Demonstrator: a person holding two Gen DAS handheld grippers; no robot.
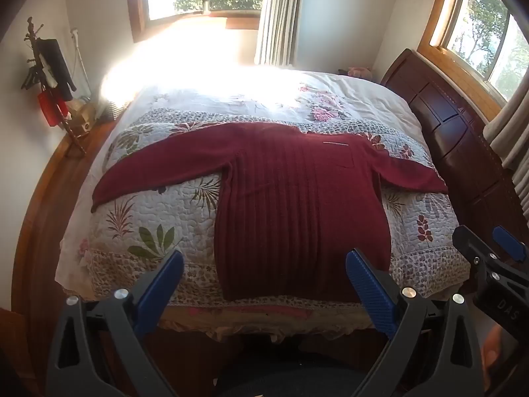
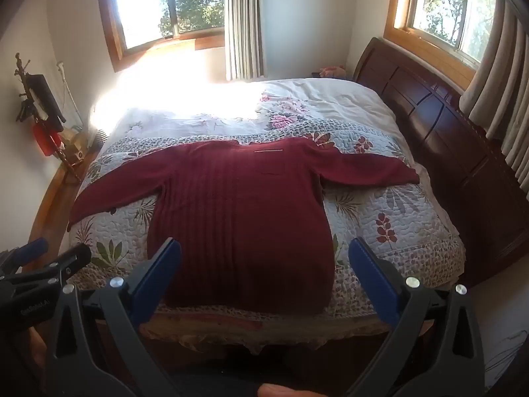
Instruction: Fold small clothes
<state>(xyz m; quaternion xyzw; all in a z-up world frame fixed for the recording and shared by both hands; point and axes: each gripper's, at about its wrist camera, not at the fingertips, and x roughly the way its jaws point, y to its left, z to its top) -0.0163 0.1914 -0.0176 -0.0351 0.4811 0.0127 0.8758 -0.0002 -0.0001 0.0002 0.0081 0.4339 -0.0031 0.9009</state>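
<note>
bed [image 1: 413, 198], sweater [image 1: 297, 205] collar away

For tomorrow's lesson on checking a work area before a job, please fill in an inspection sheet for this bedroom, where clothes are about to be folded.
Surface: bed with a floral quilt, sunlit at the far end.
Job's things: dark red sweater laid flat, sleeves spread to both sides, hem near the bed's front edge; not yet folded.
Clutter: a small pink thing at the far corner by the headboard, too small to identify.
Grippers: left gripper and right gripper both open, holding nothing, short of the hem.
Cables: a white cord on the left wall.
Surroundings: two windows, curtains, dark wooden headboard, coat stand with hanging items.
</note>
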